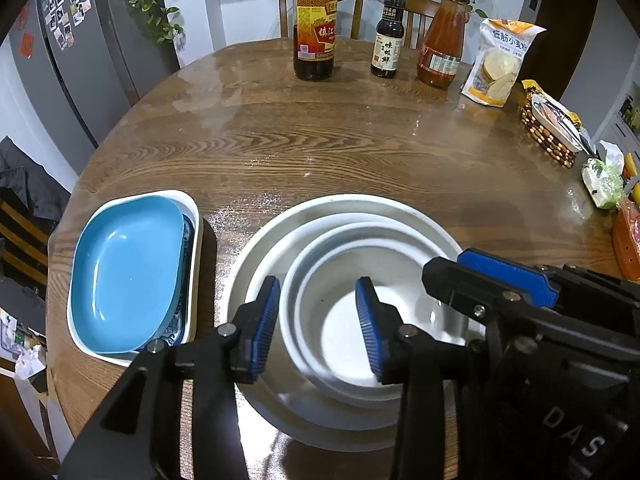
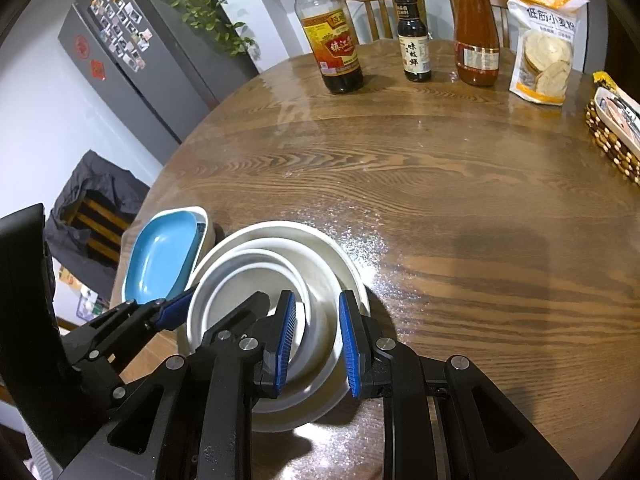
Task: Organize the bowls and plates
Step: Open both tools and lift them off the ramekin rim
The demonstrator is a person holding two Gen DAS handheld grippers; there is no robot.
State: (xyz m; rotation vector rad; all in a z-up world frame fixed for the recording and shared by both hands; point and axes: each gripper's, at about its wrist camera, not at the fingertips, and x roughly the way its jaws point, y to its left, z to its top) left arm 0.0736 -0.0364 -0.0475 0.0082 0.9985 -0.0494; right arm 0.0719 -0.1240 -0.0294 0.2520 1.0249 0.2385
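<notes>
A: What do the dishes look like?

B: A nest of white round bowls [image 1: 348,320] sits near the front edge of the round wooden table [image 1: 320,140], glossy and plain, each smaller one set inside the larger; just to their left lies a stack of squarish plates, a solid blue plate [image 1: 124,276] on top, a blue-patterned plate [image 1: 186,280] peeking out beneath it, and a white rectangular dish [image 1: 192,208] at the bottom

A: How many of each?

B: Three plates in the left stack; the white rims suggest three or four bowls, though I cannot tell the exact number; at the far side stand three bottles: a tall vinegar bottle [image 1: 315,28], a small dark sauce bottle [image 1: 388,36] and a red sauce bottle [image 1: 442,40]; beside them one flour bag [image 1: 500,64], and at the right edge one beaded basket [image 1: 550,132]

A: And the grippers?

B: The left gripper [image 1: 318,324] hangs over the nest, its blue pads spread, one pad outside the inner bowl's left wall and one inside it, clasping nothing; the right gripper [image 2: 318,344] comes in from the right, tilted down at the nest, its pads likewise parted, straddling the near right rim of the bowls; whether they touch the rim I cannot tell
</notes>
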